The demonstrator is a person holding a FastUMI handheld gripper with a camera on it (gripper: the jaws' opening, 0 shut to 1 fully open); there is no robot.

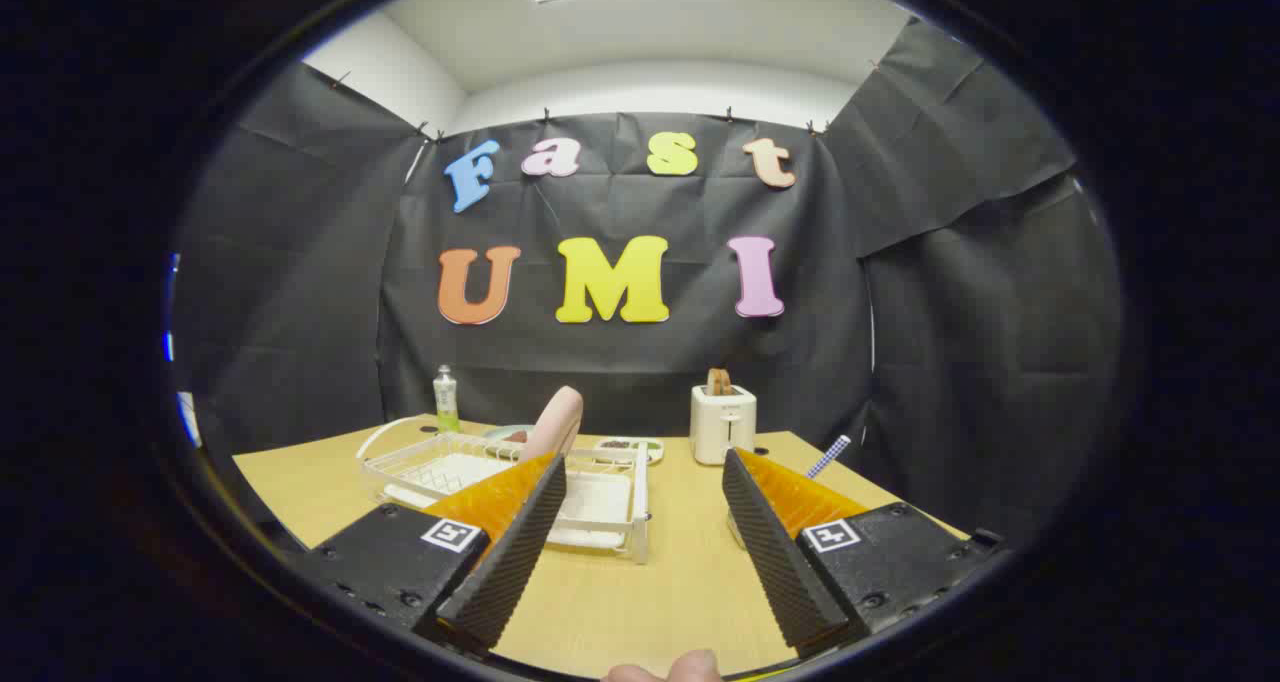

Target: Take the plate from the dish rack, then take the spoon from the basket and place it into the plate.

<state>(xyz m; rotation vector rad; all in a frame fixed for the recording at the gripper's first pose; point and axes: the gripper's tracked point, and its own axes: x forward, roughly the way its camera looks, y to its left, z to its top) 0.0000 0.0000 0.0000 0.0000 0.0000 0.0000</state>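
Table [690, 582] is taking up most of the near space, and the rack [610, 512] is sitting on its left half, just ahead of the left finger. The toaster [722, 423] is standing at the far side, right of centre, with a bottle [445, 399] at the far left.

The plate [553, 425] is standing on edge in the rack, poking up right behind the left fingertip. The gripper [645, 497] is hanging wide open, gripping nothing, well short of it.

The spoon [829, 456] – I'm guessing that's the checked handle sticking up right of the right finger – is mostly hidden, and I can't make out the basket.

What's worrying me: the plate is tilting on its rim, so a grab off to one side could be knocking it over or dragging the light rack along. The left finger could also be snagging a rack wire going in.
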